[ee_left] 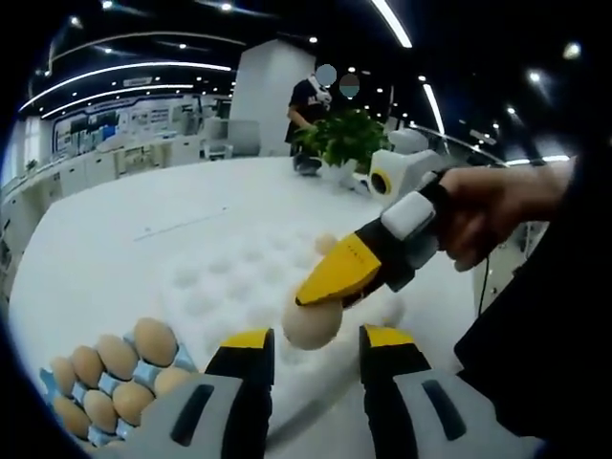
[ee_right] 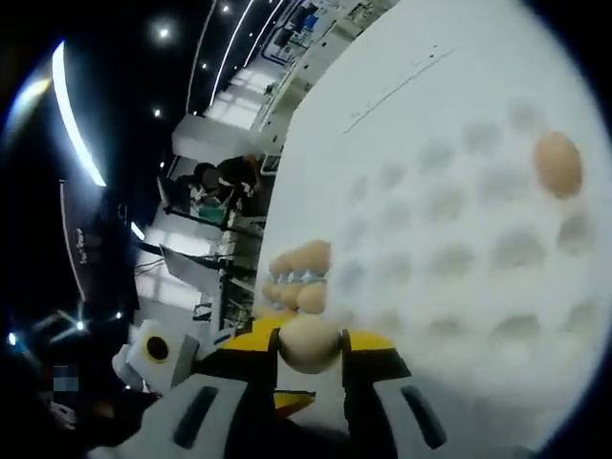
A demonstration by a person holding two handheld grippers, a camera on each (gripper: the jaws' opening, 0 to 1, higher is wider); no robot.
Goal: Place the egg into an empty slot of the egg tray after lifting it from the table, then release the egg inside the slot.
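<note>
Nearest in the left gripper view, the left gripper (ee_left: 316, 356) has its jaws spread and empty just beside the carried egg (ee_left: 311, 325), probably waiting clear so that the other hand can work. The right gripper (ee_left: 337, 277), coming in from the right with a person's hand (ee_left: 492, 212) behind it, pinches that egg between its yellow tips; in the right gripper view the egg (ee_right: 309, 342) sits squarely between the jaws of the right gripper (ee_right: 308, 356), held off the surface, which suits a carry toward a slot. Below and beyond lies the white egg tray (ee_left: 229, 273), its many hollows bare, with one egg (ee_right: 557, 163) already seated near its far edge. At the table's near left corner stands a blue tray of eggs (ee_left: 115, 368), perhaps the supply. Farther off, a potted plant (ee_left: 346, 137) and a person stand at the table's far edge.
</note>
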